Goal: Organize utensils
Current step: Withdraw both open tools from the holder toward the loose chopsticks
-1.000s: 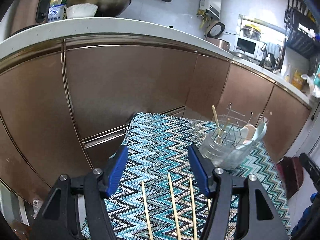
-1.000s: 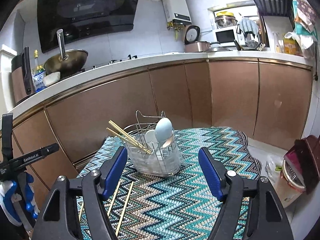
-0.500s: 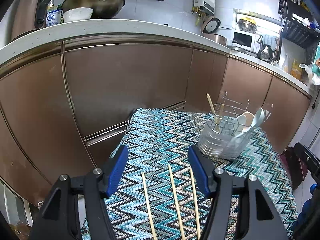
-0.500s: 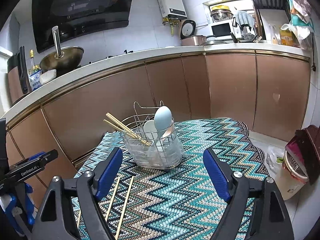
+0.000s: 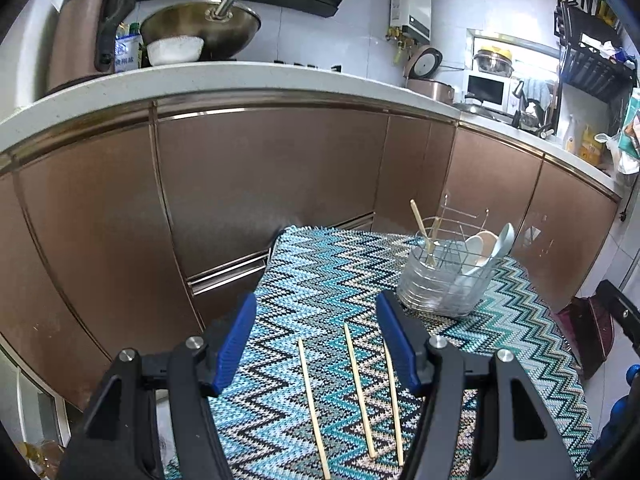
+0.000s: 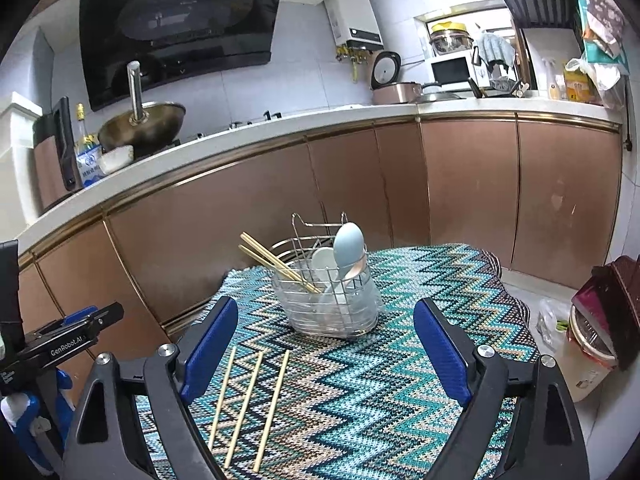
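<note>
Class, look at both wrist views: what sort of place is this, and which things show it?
Most likely a home kitchen: a wok on the counter beneath a range hood, a microwave, and a utensil caddy on the patterned table.

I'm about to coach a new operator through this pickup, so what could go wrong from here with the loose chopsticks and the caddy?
1. The three loose chopsticks lie thin and flat on the knitted zigzag cloth; the open left gripper may slip off one or snag the weave.
2. They lie close together, so closing could catch two or scatter them.
3. The wire caddy already holds slanted chopsticks and spoons; a careless insertion might knock them or tip it.
</note>
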`<action>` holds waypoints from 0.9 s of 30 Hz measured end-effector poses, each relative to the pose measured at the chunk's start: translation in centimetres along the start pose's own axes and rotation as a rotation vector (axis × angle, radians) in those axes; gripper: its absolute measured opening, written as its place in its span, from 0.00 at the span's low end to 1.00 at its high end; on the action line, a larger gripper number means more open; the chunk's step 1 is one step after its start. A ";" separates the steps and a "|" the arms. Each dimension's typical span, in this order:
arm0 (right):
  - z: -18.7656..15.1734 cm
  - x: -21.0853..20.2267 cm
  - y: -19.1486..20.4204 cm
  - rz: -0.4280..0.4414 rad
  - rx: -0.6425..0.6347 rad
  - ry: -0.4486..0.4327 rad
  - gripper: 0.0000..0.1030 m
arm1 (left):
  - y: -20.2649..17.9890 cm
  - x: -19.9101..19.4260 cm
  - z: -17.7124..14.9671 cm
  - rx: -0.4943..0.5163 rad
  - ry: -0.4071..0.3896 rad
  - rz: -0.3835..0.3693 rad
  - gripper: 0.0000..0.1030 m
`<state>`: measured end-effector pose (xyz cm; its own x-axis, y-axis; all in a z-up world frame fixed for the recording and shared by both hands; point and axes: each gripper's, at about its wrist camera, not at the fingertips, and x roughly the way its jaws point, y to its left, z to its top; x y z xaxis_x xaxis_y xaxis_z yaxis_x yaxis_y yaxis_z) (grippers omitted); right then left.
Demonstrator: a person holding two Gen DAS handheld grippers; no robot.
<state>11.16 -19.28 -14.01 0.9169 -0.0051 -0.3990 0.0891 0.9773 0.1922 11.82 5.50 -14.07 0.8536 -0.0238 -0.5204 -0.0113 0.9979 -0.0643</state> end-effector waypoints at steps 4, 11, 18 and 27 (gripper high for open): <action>0.5 -2.6 -0.1 0.015 0.016 -0.051 0.86 | 0.6 -2.6 0.2 0.003 -0.034 0.027 0.59; 0.8 -6.9 -0.4 0.045 0.038 -0.127 0.86 | 1.8 -8.2 0.1 -0.007 -0.117 0.077 0.59; 1.3 -10.6 -0.6 0.068 0.032 -0.200 0.86 | 1.3 -12.7 0.5 0.002 -0.209 0.087 0.59; 2.5 -14.3 -1.7 0.083 0.057 -0.309 0.86 | -0.1 -15.0 1.6 0.047 -0.241 0.079 0.59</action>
<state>-1.08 -21.40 -6.37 0.9959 0.0017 -0.0903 0.0225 0.9635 0.2666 -0.15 5.81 -4.92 0.9504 0.0643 -0.3043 -0.0640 0.9979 0.0110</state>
